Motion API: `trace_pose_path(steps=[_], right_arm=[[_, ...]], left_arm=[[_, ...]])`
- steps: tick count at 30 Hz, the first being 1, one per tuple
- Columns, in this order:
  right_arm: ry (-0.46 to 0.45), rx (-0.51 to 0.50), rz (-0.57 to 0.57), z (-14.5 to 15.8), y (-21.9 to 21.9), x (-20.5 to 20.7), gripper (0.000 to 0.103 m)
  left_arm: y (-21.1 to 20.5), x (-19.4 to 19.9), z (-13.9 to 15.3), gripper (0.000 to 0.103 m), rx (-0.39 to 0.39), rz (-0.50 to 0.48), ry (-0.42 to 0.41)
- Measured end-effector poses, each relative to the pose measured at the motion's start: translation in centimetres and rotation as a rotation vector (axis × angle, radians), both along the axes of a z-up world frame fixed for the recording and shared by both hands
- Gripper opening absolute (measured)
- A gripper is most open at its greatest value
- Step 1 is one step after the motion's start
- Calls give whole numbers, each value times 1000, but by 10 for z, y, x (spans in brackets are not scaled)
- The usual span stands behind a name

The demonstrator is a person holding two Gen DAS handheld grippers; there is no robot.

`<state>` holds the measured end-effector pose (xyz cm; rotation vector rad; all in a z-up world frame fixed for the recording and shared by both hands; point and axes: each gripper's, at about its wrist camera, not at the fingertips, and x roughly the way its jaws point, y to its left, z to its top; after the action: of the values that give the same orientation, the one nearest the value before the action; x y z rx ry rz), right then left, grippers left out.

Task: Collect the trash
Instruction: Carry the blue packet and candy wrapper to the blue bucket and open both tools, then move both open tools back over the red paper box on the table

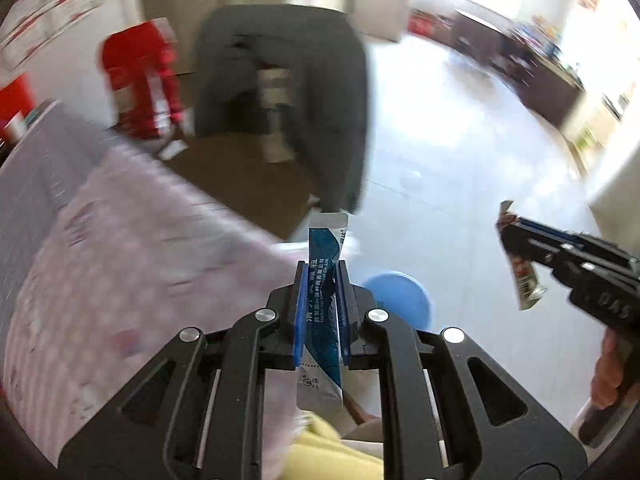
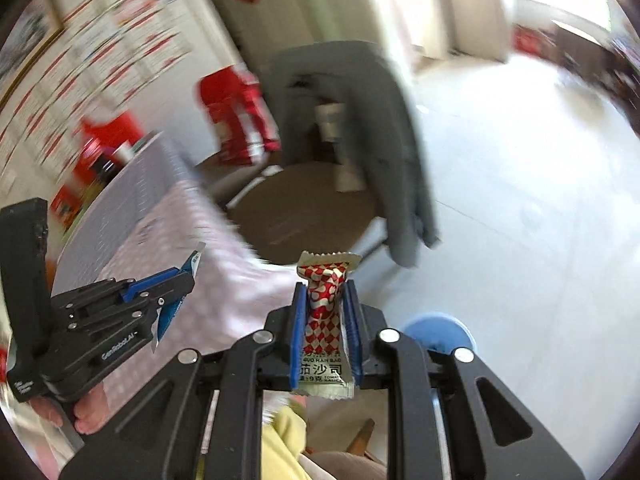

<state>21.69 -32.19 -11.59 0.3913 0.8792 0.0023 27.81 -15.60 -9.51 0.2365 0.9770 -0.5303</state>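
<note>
Clenched at mid-length in the left gripper [image 1: 322, 312], a blue sachet [image 1: 325, 280] looks light and floppy, as does the red-checked ketchup sachet [image 2: 325, 320] pinched by the right gripper [image 2: 326, 328].

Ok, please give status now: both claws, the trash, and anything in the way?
Left claw shut on blue sachet. Right claw shut on red-white ketchup sachet. Blue bin on floor just beyond both claws. Nothing blocking seen; frames blurred.

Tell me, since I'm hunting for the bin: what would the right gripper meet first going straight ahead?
Probably bare floor, beside the round wooden stool; the blue bin sits lower right. Depth is unclear.
</note>
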Motion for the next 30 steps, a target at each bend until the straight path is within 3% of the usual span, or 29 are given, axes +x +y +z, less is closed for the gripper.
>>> trace_pose_path(steps=[3, 6, 10, 13, 18, 22, 23, 24, 25, 30], right_arm=[[37, 30, -163, -30, -43, -33, 19], [85, 107, -254, -60, -74, -55, 19], [149, 123, -358, -91, -103, -76, 19], [181, 139, -409, -108, -116, -86, 19], [232, 139, -404, -127, -119, -81, 19], [242, 127, -317, -132, -111, -61, 22], [253, 102, -297, -131, -106, -53, 35], [263, 88, -298, -130, -105, -50, 61], [265, 66, -312, -128, -102, -47, 70], [219, 55, -279, -118, -85, -43, 74]], left_arm=[[-44, -6, -16, 14, 25, -75, 33], [-86, -15, -36, 14, 56, -154, 69], [-122, -21, -60, 20, 117, -193, 95], [-143, -22, -79, 74, 161, -207, 134], [-143, -21, -84, 74, 167, -196, 129], [-125, -17, -79, 74, 179, -142, 106], [-118, -15, -76, 74, 175, -128, 102], [-112, -15, -74, 74, 173, -119, 97], [-107, -16, -71, 74, 174, -112, 89], [-78, -17, -57, 74, 140, -71, 62]])
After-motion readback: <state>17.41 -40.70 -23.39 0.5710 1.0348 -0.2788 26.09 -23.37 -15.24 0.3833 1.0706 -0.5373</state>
